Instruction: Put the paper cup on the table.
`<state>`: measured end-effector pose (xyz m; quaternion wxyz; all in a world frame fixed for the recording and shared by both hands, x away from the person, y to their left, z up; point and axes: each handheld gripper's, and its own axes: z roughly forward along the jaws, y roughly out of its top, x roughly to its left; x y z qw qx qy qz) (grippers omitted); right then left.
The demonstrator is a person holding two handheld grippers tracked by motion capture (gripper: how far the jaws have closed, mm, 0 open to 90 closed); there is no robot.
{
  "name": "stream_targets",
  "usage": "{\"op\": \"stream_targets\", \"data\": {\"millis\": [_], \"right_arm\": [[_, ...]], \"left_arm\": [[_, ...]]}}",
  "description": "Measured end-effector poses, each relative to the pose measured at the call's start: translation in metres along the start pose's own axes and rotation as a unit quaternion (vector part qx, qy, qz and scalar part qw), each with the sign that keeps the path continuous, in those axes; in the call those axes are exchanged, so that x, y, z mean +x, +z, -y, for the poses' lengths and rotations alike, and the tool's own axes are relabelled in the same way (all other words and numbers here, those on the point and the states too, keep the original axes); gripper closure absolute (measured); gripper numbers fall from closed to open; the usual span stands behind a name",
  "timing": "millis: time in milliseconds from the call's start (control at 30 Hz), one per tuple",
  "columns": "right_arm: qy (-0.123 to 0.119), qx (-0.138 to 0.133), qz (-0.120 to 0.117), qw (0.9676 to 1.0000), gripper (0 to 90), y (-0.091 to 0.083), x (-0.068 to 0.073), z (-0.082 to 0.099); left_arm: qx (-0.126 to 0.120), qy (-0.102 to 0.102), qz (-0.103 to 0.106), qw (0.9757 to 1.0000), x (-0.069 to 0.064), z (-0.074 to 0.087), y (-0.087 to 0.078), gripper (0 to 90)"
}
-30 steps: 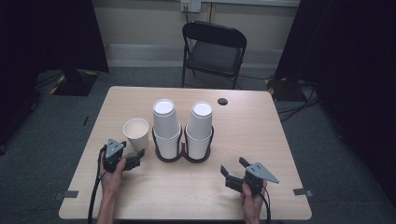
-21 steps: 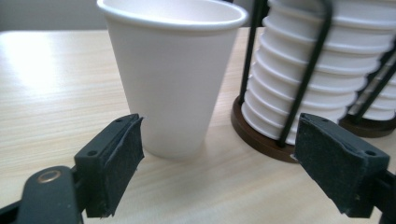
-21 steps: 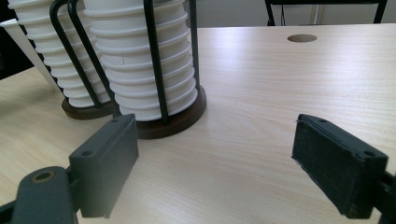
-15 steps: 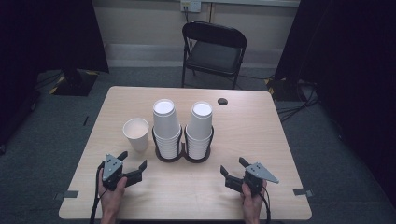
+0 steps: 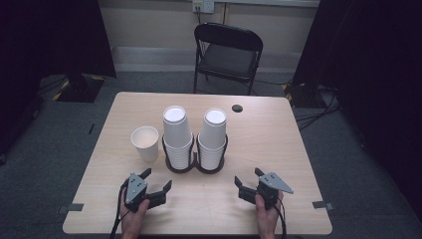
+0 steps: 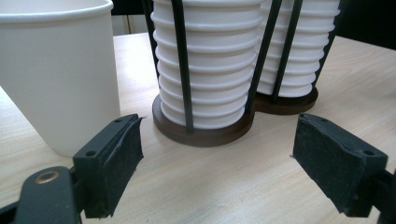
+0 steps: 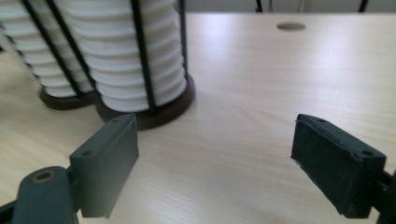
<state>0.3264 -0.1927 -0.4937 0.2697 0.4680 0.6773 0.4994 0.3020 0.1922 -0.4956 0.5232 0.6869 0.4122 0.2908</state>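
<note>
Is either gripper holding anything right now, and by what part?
Nothing is held. Left gripper and right gripper both stand open over bare table, short of the single cup.

The single cup (image 5: 145,142) and stacked cups (image 5: 177,134) are white. The holder (image 6: 205,133) is dark brown with black rods; the bench (image 5: 278,144) is pale woodgrain.

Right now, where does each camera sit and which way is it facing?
High view: above the near table edge, looking forward and down; both hands, left gripper, right gripper.
Left gripper view: low, between open jaws, facing single cup and cup rack.
Right gripper view: low, open jaws, facing the rack.
All share the rack.
</note>
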Motion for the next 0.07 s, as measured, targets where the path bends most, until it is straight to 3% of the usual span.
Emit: {"op": "stream_targets", "data": {"millis": [67], "right_arm": [[-0.002, 0.032, 0.015, 0.9994, 14.8, 0.0054, -0.0001, -0.0019]], "left_arm": [[-0.007, 0.012, -0.010, 0.9999, -0.0018, 0.0005, -0.0017, 15.4]]}}
